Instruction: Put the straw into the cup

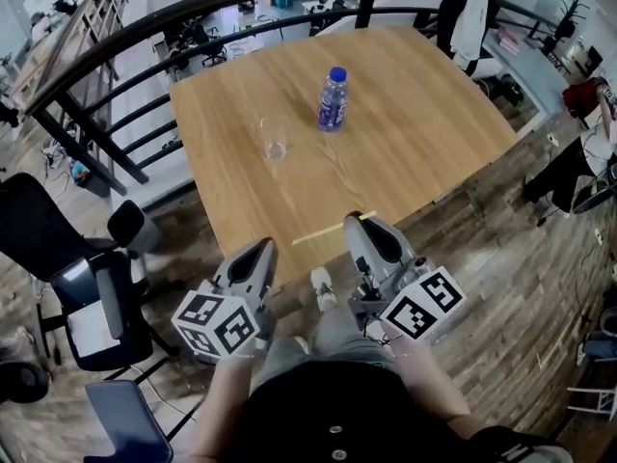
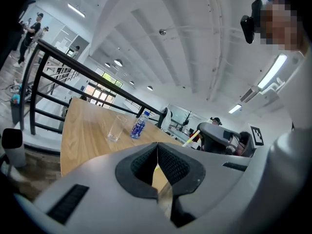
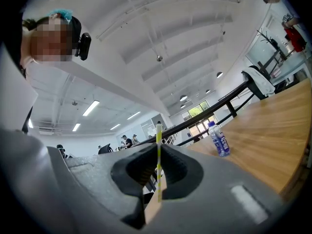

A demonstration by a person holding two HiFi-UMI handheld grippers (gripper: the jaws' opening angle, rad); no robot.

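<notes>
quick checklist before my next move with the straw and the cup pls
1. Grip on the straw: ok. The right tongs are shut on it.
2. Cup upright on the table: ok.
3. Straw above the cup's mouth: not ok. The straw is at the table's near edge and the cup stands farther in.
4. Straw end aimed downward: not ok. In the head view it sticks out sideways toward the left tongs.
5. Bottle clear of the cup: ok. It stands apart, beyond the cup.
6. Left tongs free: ok. They are shut and empty, at the near edge.
</notes>
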